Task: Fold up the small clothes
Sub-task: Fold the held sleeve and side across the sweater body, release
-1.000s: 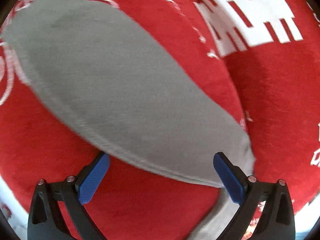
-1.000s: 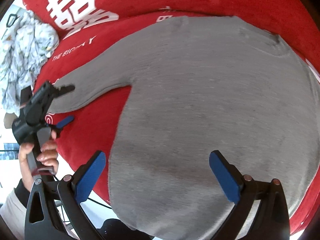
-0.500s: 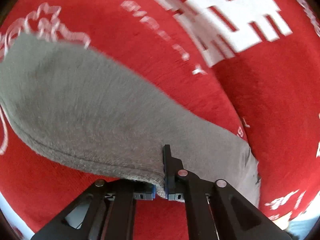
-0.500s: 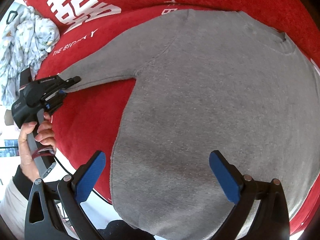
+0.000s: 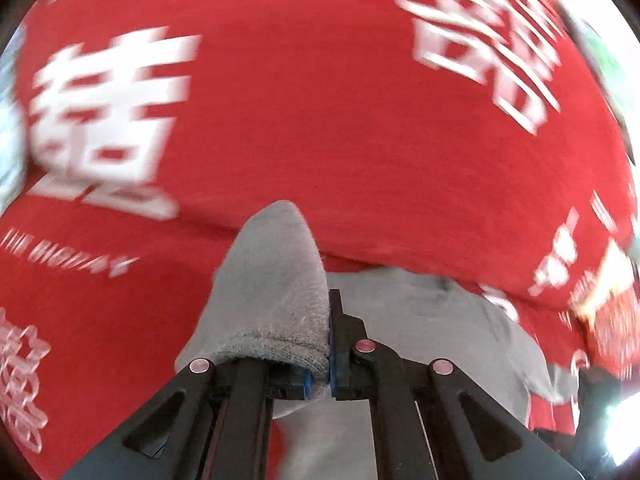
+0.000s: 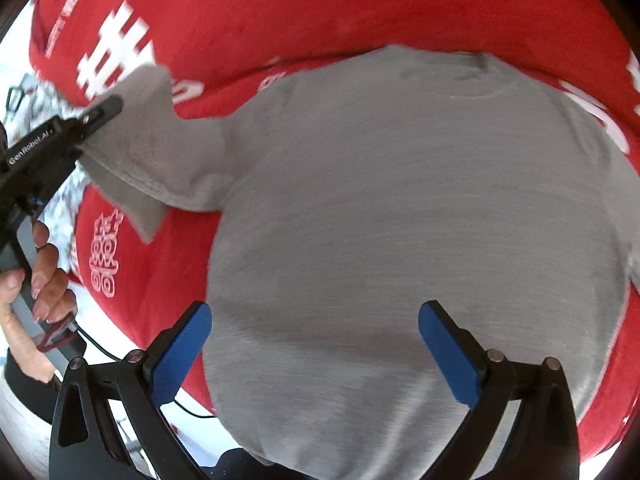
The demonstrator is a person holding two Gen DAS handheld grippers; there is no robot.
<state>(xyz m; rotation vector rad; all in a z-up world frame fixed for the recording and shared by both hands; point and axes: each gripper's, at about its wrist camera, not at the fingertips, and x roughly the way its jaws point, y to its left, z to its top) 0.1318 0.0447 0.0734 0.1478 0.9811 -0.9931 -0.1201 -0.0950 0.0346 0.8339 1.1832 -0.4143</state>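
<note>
A grey long-sleeved sweater (image 6: 400,208) lies spread on a red blanket (image 6: 320,12) with white characters. My left gripper (image 5: 329,344) is shut on the cuff of its left sleeve (image 5: 276,280), which stands up from the jaws. In the right wrist view that same gripper (image 6: 100,110) holds the sleeve (image 6: 160,160) raised off the blanket at the left. My right gripper (image 6: 314,344) hovers open above the sweater's lower body, nothing between its blue pads (image 6: 448,356).
A person's hand (image 6: 36,280) grips the left tool's handle at the left edge. A pale patterned cloth (image 6: 60,196) lies behind it, off the blanket. The blanket's edge and a light floor with a black cable (image 6: 104,352) show at lower left.
My left gripper shut on the sleeve cuff, then lifted it and rolled, carrying the sleeve up and in toward the sweater's body. The right gripper drifted slightly and stayed open.
</note>
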